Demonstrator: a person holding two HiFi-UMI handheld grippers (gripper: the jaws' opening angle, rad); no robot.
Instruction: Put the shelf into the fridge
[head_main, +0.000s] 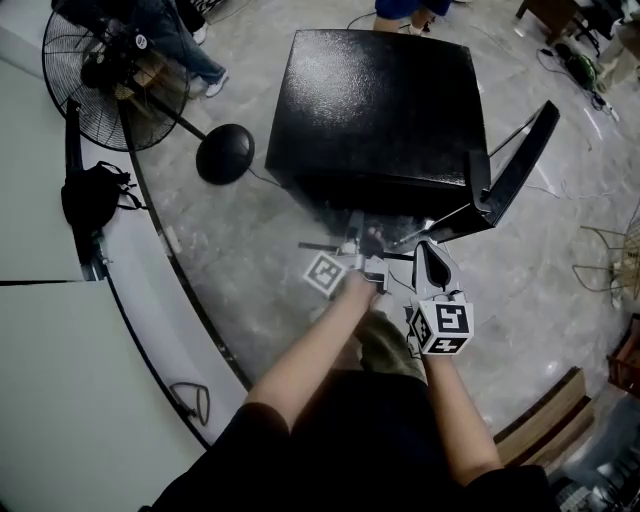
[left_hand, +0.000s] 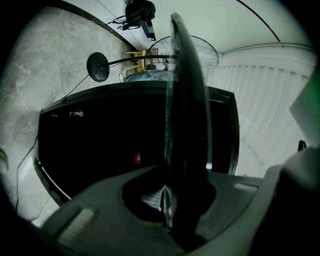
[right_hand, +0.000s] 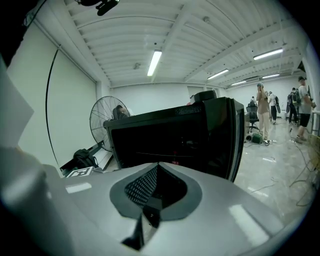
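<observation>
One shelf (left_hand: 187, 100) stands on edge between the jaws of the left gripper (left_hand: 167, 195) and runs up and away from them toward the dark mouth of the fridge (head_main: 380, 100) just ahead. A fan (head_main: 100, 80) and a bag (head_main: 90, 195) sit well off to the left, and the door (head_main: 515, 165) hangs open at the right. The left jaws pinch the shelf's near edge. The right gripper (right_hand: 157, 166), beside it, has its jaws pressed together on nothing.
</observation>
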